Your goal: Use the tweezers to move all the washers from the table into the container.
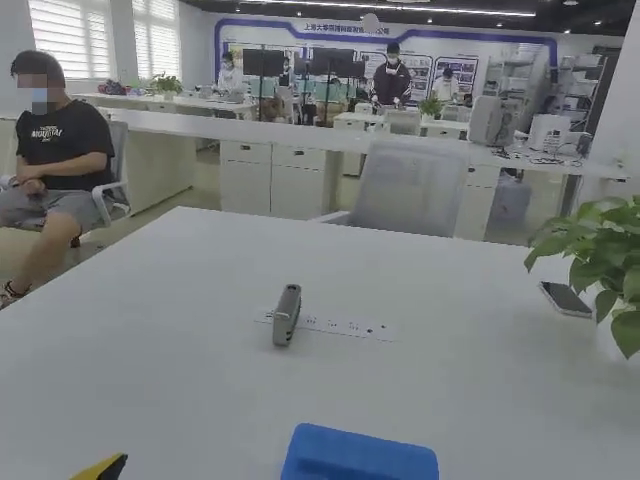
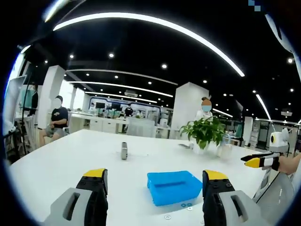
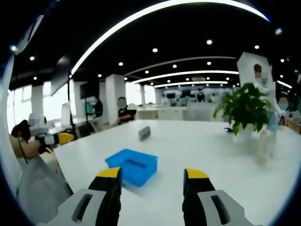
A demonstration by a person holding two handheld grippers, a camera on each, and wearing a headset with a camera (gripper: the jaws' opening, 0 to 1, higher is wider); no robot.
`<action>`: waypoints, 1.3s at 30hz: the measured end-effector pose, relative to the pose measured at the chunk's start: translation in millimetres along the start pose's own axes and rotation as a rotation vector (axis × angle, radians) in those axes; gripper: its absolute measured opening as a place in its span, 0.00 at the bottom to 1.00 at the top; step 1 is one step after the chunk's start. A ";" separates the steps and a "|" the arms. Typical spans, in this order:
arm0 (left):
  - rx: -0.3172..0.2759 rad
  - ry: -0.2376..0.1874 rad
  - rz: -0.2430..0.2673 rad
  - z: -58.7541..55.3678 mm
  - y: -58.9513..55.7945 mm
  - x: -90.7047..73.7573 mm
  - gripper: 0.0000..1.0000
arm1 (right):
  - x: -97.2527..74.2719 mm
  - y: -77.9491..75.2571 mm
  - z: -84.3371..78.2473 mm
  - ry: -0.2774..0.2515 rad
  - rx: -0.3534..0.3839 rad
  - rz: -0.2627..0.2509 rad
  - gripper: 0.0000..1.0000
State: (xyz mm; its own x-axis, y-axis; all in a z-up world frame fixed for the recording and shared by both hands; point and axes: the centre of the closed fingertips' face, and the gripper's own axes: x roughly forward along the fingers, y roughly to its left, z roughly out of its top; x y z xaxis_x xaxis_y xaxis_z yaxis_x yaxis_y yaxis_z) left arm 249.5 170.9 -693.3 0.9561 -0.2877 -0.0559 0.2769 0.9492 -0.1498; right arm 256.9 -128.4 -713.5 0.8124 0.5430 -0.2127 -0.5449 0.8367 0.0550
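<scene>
Left tool [image 2: 155, 175]: jaws spread wide and released, nothing between the yellow tips. It points out across the white counter [image 2: 56, 174], and its grey body is cut off at the bottom.
Right tool [image 3: 153, 173]: same here, jaws well apart and gripping nothing, with the lower body out of frame.
Container [image 2: 173, 186]: blue and open-topped, on the counter straight ahead of the left tool. From the right tool it sits ahead, toward the left jaw. The inside is hard to make out.
Washers [image 2: 168, 217]: tiny rings on the counter on the near side of the container, toward the left tool's right jaw. They are too small and blurred to count.
Yellow tip [image 1: 100, 467]: pokes up at the bottom of the head view, mostly cut off, so I can't call which side it is.
Grey block [image 2: 124, 150]: beyond the container, well apart from both tools. I can't tell what it is.
Plant [image 2: 203, 132]: farther out, past the container toward the right jaw's side, with the pot partly blurred.
</scene>
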 end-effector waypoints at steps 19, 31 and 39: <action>0.000 0.000 0.001 0.5 -0.3 -0.2 0.84 | 1.3 4.2 -2.7 0.019 -0.022 0.010 0.47; -0.001 -0.001 0.001 0.8 -0.7 -0.9 0.83 | 0.8 7.7 -0.9 0.020 -0.029 0.010 0.47; 0.001 -0.001 0.002 0.8 0.1 -0.9 0.83 | 1.3 7.3 0.2 0.017 -0.025 0.006 0.47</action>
State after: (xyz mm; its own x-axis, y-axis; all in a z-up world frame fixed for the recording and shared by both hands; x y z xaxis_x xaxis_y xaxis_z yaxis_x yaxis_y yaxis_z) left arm 248.7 171.3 -692.5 0.9567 -0.2859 -0.0556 0.2752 0.9498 -0.1490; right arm 254.0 -121.6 -713.2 0.8058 0.5461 -0.2289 -0.5546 0.8315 0.0315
